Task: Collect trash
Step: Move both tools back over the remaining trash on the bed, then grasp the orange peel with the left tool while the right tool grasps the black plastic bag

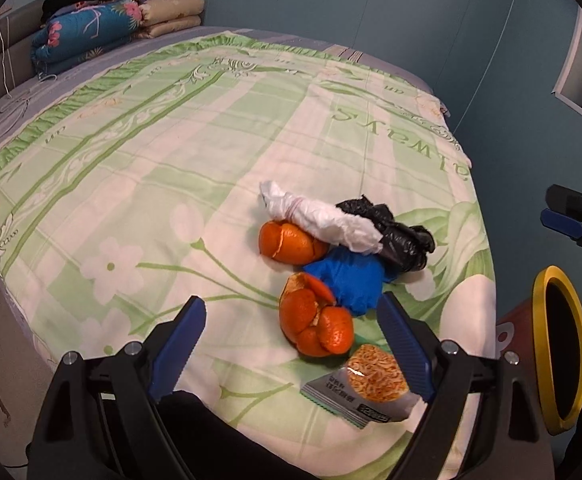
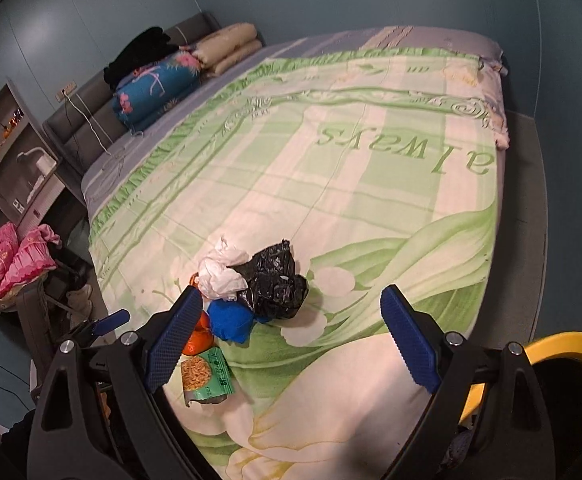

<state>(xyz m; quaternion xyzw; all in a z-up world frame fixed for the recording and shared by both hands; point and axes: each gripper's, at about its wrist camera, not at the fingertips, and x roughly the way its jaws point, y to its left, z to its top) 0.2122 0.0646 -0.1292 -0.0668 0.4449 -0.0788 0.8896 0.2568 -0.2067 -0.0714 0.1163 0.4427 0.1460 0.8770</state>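
Observation:
A pile of trash lies on the bed's near part: two orange peels (image 1: 315, 322) (image 1: 289, 242), a crumpled blue glove (image 1: 351, 282), a white plastic bag (image 1: 323, 218), a black plastic bag (image 1: 399, 232) and a snack wrapper (image 1: 365, 384). My left gripper (image 1: 293, 340) is open and empty, its jaws standing either side of the near peel and the wrapper. My right gripper (image 2: 291, 336) is open and empty, just right of the pile: black bag (image 2: 277, 280), white bag (image 2: 223, 270), glove (image 2: 229, 320), wrapper (image 2: 205, 376). It also shows in the left wrist view (image 1: 571, 216).
A yellow-rimmed trash bin (image 1: 559, 364) stands off the bed's right edge, also in the right wrist view (image 2: 563, 364). Folded quilts (image 1: 91, 30) and pillows lie at the headboard. A chair with pink cloth (image 2: 15, 260) and shelves stand left of the bed.

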